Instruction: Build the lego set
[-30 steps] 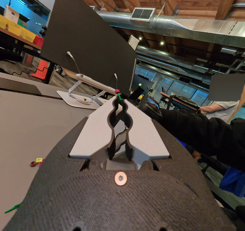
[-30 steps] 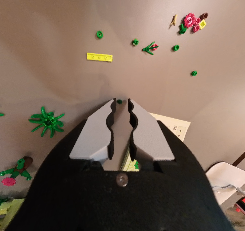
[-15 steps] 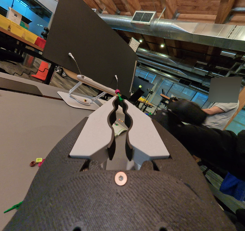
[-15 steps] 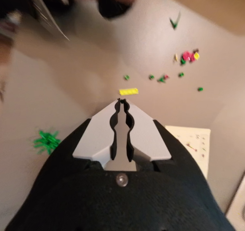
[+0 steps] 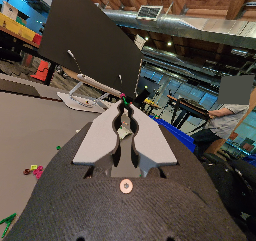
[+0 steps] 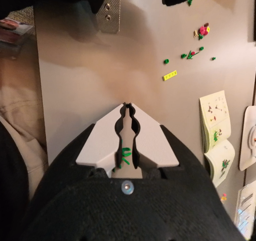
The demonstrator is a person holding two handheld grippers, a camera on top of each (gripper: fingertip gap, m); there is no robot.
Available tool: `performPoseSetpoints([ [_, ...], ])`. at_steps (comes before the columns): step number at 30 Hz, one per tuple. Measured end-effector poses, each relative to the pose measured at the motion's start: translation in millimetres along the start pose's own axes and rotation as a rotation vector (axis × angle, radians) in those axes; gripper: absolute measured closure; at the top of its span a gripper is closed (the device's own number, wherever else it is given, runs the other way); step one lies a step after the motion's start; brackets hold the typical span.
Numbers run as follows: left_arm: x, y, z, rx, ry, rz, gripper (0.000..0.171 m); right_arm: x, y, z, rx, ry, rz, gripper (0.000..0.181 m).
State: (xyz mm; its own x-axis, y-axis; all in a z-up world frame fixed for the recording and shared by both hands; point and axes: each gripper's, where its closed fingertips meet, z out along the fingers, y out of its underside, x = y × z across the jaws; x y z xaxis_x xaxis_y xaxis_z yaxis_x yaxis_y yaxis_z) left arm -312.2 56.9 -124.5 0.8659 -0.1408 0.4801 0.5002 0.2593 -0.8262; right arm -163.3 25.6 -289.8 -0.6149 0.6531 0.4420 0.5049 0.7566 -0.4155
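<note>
Lifted higher than a second ago, the right gripper [image 6: 127,104] pinches a tiny dark green stud [image 6: 127,106] at its tips. Left gripper [image 5: 125,103] grips a green stem with pink bud [image 5: 123,97] poking beyond its tips.

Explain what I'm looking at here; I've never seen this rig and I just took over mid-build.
There is no robot arm: a person holds a two-finger gripper in each hand, and each picture comes from a camera looking along that gripper's jaws.

Left wrist view: the left gripper is raised above the grey table, pinching a small green stem with a pink flower head.

Right wrist view: the right gripper looks down at the table, its jaws nearly shut on a tiny dark piece, too blurred to name.

On the table lie loose pieces: a yellow plate, a pink flower cluster, small green studs, plus an open instruction booklet.
</note>
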Motion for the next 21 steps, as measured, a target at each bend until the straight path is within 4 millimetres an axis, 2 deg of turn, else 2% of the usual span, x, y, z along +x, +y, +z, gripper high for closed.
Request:
performPoseSetpoints([
  [10, 1, 0, 0, 0.001, 0.002, 0.005, 0.169, -6, 7, -9, 0.022, -0.022, 0.113, 0.172],
  [17, 3, 0, 1, 0.0, 0.006, 0.004, 0.169, 0, 2, -11, 0.08, -0.106, 0.323, 0.165],
  [19, 2, -1, 0, 0.002, 0.005, 0.004, 0.169, 5, -2, -15, 0.111, -0.126, 0.378, 0.165],
  [21, 2, -1, 0, 0.004, 0.004, 0.003, 0.169, 22, -5, -26, 0.168, -0.108, 0.441, 0.171],
])
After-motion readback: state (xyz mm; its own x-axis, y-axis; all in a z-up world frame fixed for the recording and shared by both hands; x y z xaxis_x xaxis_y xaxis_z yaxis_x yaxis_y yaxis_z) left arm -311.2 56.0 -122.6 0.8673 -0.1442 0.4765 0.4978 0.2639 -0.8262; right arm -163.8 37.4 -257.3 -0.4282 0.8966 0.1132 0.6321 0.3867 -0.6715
